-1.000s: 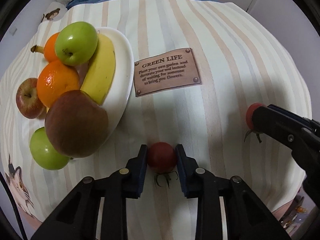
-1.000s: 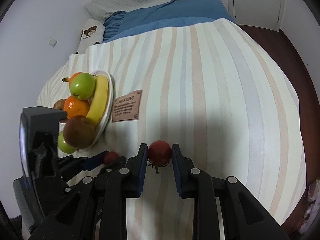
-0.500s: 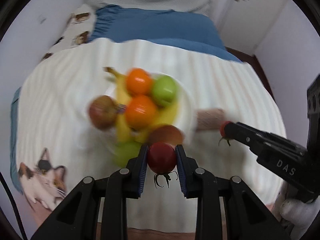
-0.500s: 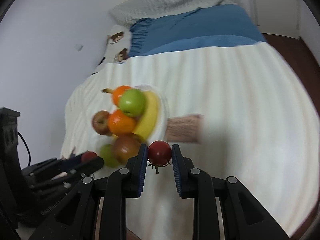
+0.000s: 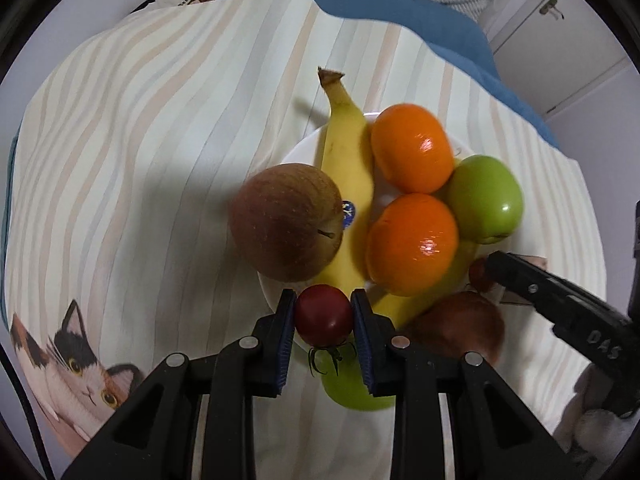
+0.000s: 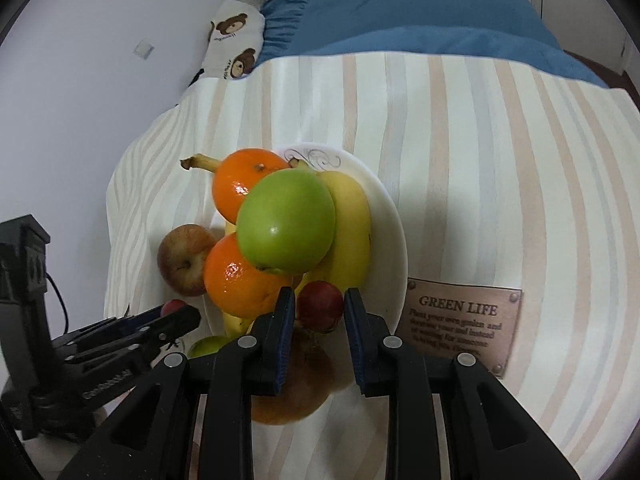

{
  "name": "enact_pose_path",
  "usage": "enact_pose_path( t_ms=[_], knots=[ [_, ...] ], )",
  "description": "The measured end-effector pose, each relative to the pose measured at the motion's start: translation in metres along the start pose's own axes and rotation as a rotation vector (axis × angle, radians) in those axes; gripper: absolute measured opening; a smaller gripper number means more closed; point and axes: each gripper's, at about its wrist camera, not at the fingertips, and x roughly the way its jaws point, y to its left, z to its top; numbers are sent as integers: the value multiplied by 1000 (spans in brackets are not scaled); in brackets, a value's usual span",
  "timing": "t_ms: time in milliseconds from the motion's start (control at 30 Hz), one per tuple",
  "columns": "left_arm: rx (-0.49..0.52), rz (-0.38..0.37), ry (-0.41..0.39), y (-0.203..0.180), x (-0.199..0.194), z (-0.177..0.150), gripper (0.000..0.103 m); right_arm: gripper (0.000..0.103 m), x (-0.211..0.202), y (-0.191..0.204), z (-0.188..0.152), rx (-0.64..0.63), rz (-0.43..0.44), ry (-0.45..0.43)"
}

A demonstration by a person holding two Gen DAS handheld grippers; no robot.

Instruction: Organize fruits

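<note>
A white plate [image 6: 390, 216] on the striped bedspread holds a banana [image 5: 346, 148], two oranges [image 5: 412, 148], a green apple [image 6: 286, 220] and a brown-red apple [image 5: 286, 222]. My left gripper [image 5: 324, 316] is shut on a small red tomato [image 5: 323, 315] over the plate's near edge. My right gripper [image 6: 320, 306] is shut on another red tomato [image 6: 320, 306] just above the plate, beside the banana [image 6: 348, 224]. Each gripper shows in the other's view, the right [image 5: 486, 274] and the left [image 6: 180, 312].
A second green apple [image 5: 352, 384] and a large reddish apple [image 5: 460, 326] lie by the plate's near rim. A brown "GREEN LIFE" label [image 6: 456, 322] is sewn on the spread right of the plate. A teddy-bear pillow [image 6: 234, 40] and blue sheet [image 6: 400, 16] lie beyond.
Both grippers have risen from the bedspread and swung over the fruit plate, each still holding its tomato. The plate now fills both views.
</note>
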Motion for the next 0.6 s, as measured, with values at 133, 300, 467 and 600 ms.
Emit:
enact_pose_path(
  t_ms=[133, 300, 467, 600],
  knots=[
    [4, -8, 25, -1, 9, 4, 26, 80, -1, -3, 0, 35, -3, -7],
    [19, 4, 29, -5, 8, 9, 32, 92, -12, -4, -1, 54, -51, -22],
    [52, 52, -1, -4, 2, 12, 45, 100, -24, -4, -8, 59, -153, -25],
    [72, 79, -38, -4, -8, 15, 73, 100, -39, 5, -22, 18, -250, -56]
  ],
)
